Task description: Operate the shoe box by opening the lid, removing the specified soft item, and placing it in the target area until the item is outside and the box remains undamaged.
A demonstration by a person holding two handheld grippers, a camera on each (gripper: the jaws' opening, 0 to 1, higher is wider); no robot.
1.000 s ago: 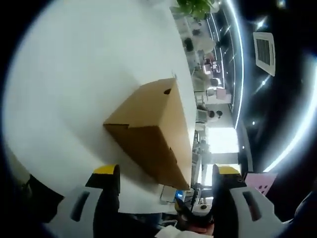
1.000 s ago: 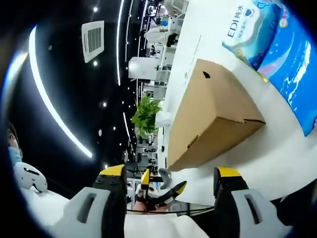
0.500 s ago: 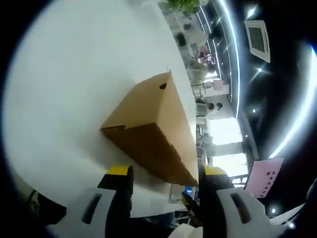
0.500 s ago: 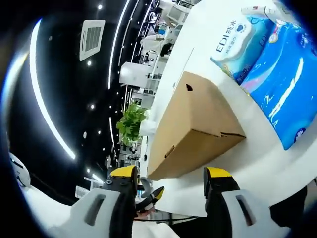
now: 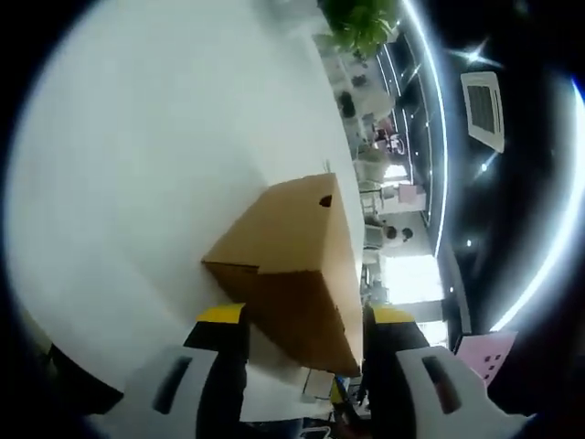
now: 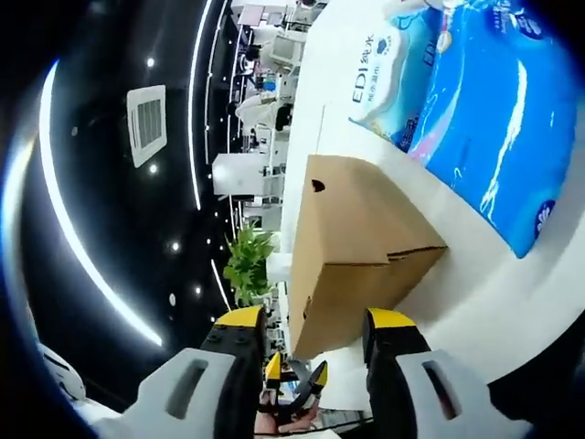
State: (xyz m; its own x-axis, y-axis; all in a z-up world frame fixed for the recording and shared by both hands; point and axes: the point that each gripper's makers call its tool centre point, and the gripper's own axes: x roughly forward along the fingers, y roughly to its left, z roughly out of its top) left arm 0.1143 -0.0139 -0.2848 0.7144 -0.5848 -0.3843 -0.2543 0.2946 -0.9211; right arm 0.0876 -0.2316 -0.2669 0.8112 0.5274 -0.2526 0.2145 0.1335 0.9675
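the shoe box (image 5: 291, 265) sits closed on the white bench (image 5: 137, 183), lid down, so nothing of the job looks done yet: the opening, the lifting out of the soft item and the setting down are all left. my left claw (image 5: 300, 320) is released, its jaws to either side of the box's near end, touching nothing. my right claw (image 6: 311, 325) is also released, at the opposite end. a blue tissue pack (image 6: 475, 119) lies just beside the box.

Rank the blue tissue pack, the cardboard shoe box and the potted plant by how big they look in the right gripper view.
1. blue tissue pack, partly cut off by the view's edge
2. cardboard shoe box, nearer the camera, so its true size is unsure
3. potted plant, far off and smallest
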